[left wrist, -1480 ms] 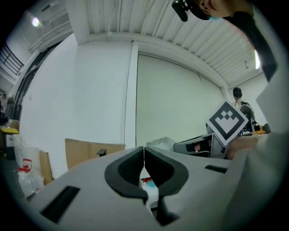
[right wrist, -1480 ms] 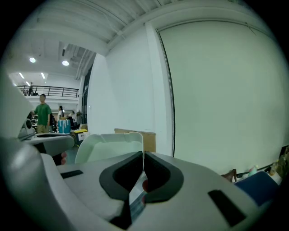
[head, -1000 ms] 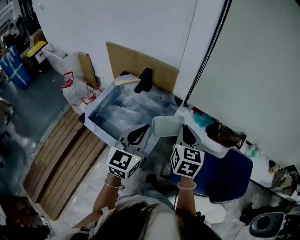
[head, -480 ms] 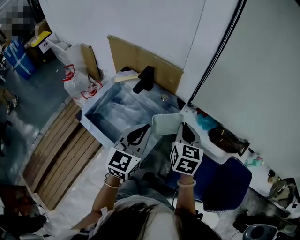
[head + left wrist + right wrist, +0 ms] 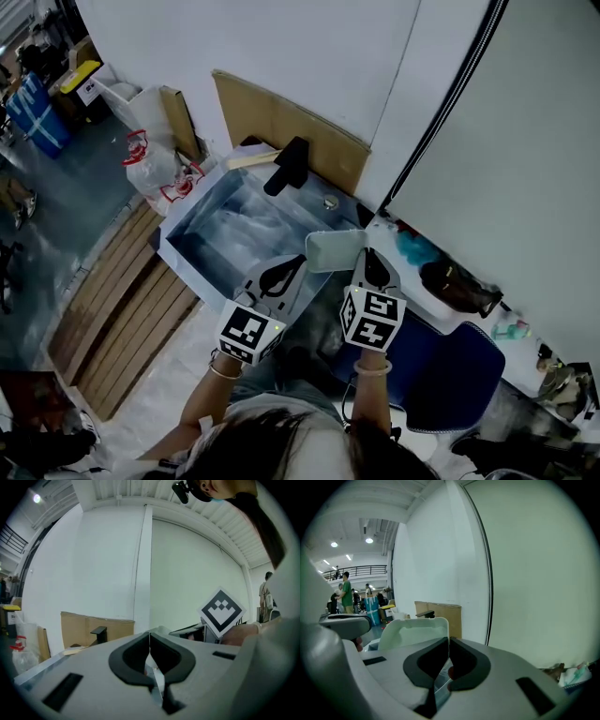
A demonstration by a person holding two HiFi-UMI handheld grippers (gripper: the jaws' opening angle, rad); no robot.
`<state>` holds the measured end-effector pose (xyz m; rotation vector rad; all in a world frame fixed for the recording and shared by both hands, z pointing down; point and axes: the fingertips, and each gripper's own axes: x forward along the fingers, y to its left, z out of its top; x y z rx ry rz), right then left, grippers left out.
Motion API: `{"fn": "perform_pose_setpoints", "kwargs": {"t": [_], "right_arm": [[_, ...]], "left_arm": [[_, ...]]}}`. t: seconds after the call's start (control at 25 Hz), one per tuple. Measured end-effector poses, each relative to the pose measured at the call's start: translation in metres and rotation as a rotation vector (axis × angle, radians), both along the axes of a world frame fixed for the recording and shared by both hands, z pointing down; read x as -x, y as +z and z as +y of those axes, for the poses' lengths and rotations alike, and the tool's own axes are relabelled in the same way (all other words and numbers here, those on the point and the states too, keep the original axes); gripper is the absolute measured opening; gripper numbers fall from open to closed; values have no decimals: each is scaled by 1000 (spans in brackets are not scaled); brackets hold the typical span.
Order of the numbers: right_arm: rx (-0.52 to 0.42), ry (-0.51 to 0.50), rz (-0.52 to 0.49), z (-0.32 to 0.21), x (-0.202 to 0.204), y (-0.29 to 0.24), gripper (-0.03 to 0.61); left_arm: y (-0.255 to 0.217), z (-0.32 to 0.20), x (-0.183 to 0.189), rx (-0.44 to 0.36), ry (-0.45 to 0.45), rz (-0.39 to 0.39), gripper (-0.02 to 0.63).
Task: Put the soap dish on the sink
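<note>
My right gripper (image 5: pixel 448 641) has its jaws pinched tight on one edge of the soap dish (image 5: pixel 414 631) — the pale dish stands up off the jaws, to their left in the right gripper view. In the head view the dish is held over the near right corner of the sink (image 5: pixel 239 220); I cannot tell whether it touches the rim. My left gripper (image 5: pixel 149 638) has its jaws pressed together with nothing between them, and it hangs just beside the right one, over the sink's near edge. A black faucet (image 5: pixel 285 161) stands at the sink's far edge, with a cardboard sheet (image 5: pixel 272 122) against the white wall behind it. A wooden pallet (image 5: pixel 122 319) lies on the floor left of the sink — a blue seat (image 5: pixel 441 361) sits to its right.
</note>
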<state>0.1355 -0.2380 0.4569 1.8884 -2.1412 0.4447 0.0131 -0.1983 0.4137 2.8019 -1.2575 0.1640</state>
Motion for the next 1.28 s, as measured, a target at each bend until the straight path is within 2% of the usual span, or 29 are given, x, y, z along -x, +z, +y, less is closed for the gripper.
{"fn": "perform_pose_setpoints", "kwargs": {"t": [0.52, 1.28], "right_arm": [[43, 25, 34, -51, -2, 27, 30], [75, -9, 101, -112, -3, 77, 30]], "left_arm": [[10, -51, 4, 24, 37, -4, 9], [36, -91, 3, 67, 68, -23, 9]]}}
